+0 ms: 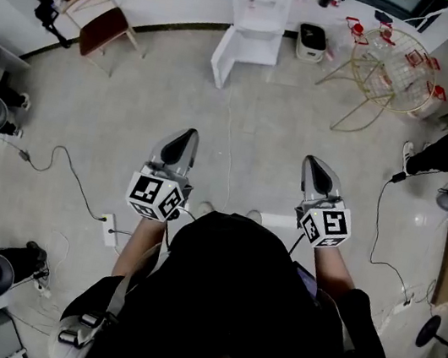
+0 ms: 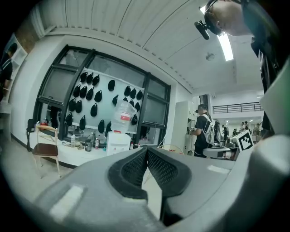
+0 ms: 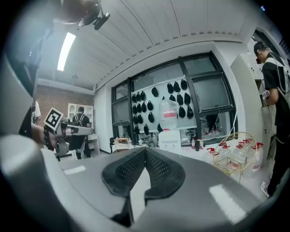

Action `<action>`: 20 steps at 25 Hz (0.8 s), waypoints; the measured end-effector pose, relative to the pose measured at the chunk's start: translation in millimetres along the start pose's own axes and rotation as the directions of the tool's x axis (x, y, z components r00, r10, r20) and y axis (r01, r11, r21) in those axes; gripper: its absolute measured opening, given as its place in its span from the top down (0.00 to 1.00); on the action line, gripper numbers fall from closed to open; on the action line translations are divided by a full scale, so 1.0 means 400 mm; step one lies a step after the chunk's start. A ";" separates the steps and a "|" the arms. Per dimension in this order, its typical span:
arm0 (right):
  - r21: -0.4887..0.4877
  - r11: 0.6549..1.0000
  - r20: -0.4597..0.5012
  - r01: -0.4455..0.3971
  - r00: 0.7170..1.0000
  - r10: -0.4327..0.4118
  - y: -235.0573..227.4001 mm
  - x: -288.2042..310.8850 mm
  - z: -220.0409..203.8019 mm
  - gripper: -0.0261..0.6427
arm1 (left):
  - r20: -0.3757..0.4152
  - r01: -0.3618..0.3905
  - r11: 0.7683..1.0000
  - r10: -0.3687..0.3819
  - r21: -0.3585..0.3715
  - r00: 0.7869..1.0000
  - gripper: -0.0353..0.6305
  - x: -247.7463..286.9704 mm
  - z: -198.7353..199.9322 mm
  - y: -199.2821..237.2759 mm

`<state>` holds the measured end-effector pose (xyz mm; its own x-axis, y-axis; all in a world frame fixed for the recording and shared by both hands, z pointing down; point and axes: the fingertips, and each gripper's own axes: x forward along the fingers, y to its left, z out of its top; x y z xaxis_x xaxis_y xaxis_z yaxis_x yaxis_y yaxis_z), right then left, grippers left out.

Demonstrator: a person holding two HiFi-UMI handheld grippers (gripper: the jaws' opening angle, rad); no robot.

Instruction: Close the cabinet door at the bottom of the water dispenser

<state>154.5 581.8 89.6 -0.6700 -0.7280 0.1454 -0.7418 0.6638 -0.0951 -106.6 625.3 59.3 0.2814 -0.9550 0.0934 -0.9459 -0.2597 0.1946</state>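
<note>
No word, number or brand can be read anywhere in these views. The cube (image 1: 157, 196) on the left hand-held gripper (image 1: 186, 136) and its twin on the right hand-held gripper (image 1: 314, 164) carry only black-and-white square code patterns, with no letters or digits. The water bottle (image 3: 168, 113) on top of the water dispenser (image 1: 260, 0) bears a reddish label (image 3: 168, 114), and the dispenser's front shows faint marks, but both are too small to make out.
</note>
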 end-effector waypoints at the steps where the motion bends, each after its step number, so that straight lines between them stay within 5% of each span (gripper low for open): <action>1: 0.003 1.000 0.003 -0.001 1.000 0.001 -0.003 -0.001 0.002 0.95 | 0.001 0.001 1.000 -0.001 0.001 1.000 0.94 0.002 0.002 -0.005; 8: 0.027 1.000 0.063 0.001 0.998 -0.002 -0.024 -0.036 0.030 0.94 | 0.000 0.016 1.000 -0.016 0.014 1.000 0.94 0.013 0.002 -0.050; 11: 0.015 1.000 0.087 -0.002 0.996 0.000 -0.042 -0.059 0.042 0.77 | -0.003 0.012 1.000 -0.012 0.022 1.000 0.78 0.025 -0.001 -0.081; 16: -0.002 1.000 0.124 0.016 0.992 -0.016 -0.096 -0.111 0.056 0.42 | 0.023 -0.058 0.998 0.058 0.027 0.998 0.30 0.041 0.003 -0.127; 20: 0.009 1.000 0.148 0.011 0.989 -0.012 -0.123 -0.135 0.078 0.36 | 0.034 -0.086 0.996 0.085 0.025 0.996 0.24 0.048 0.013 -0.161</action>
<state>226.4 583.1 55.9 -0.6578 -0.7532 -0.0013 -0.7492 0.6544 -0.1022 -41.1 622.8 43.7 0.1941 -0.9780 0.0767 -0.9703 -0.1799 0.1615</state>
